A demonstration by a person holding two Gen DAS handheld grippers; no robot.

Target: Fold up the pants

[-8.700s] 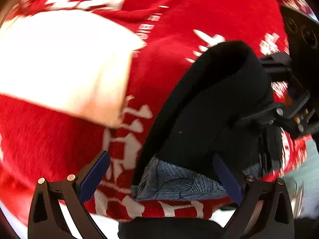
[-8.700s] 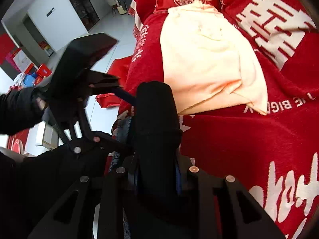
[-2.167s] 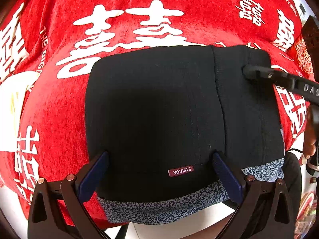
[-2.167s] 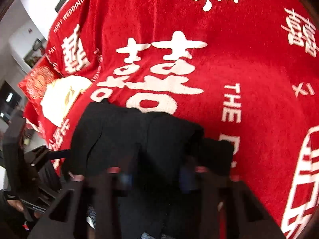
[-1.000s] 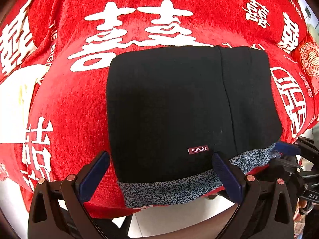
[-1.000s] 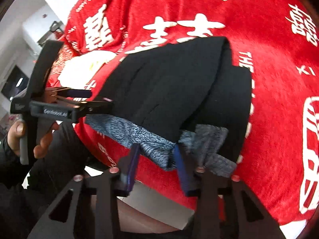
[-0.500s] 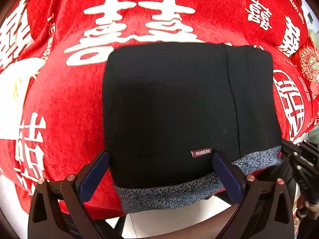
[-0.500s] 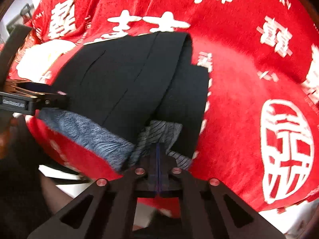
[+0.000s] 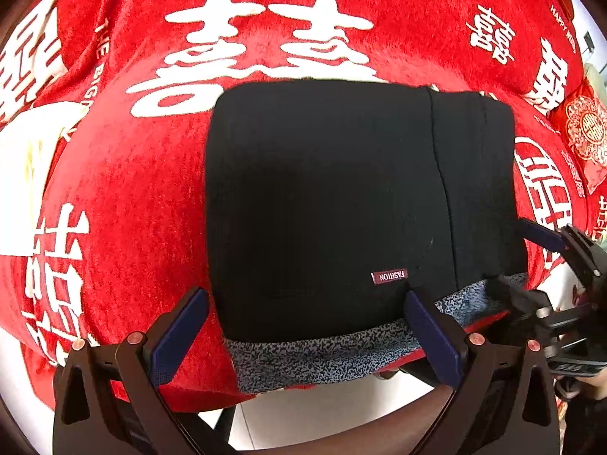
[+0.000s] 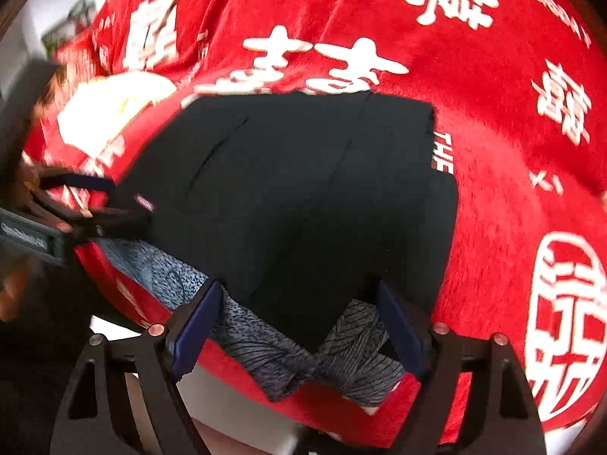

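The black pants (image 9: 322, 197) lie folded into a squarish pad on the red blanket, with a grey speckled lining band (image 9: 322, 349) along the near edge and a small "FASHION" label (image 9: 389, 276). My left gripper (image 9: 303, 299) hovers open over that near edge and its pads touch nothing. At the pad's right corner my right gripper (image 10: 299, 292) has its jaws opening wide. The bunched grey lining (image 10: 265, 345) lies loose between its pads and is not pinched. The right gripper (image 9: 523, 261) also shows at the right edge of the left wrist view.
The red blanket (image 9: 151, 189) with white characters covers the bed, whose front edge runs just below the pants, with pale floor (image 9: 303, 413) beneath. A cream cloth (image 10: 106, 113) lies to the left of the pants. At the far right sits a red cushion (image 9: 586, 136).
Half a second ago the right gripper was shut at the grey lining's corner; now its jaws stand wide and the lining lies free. The left gripper stays in place.
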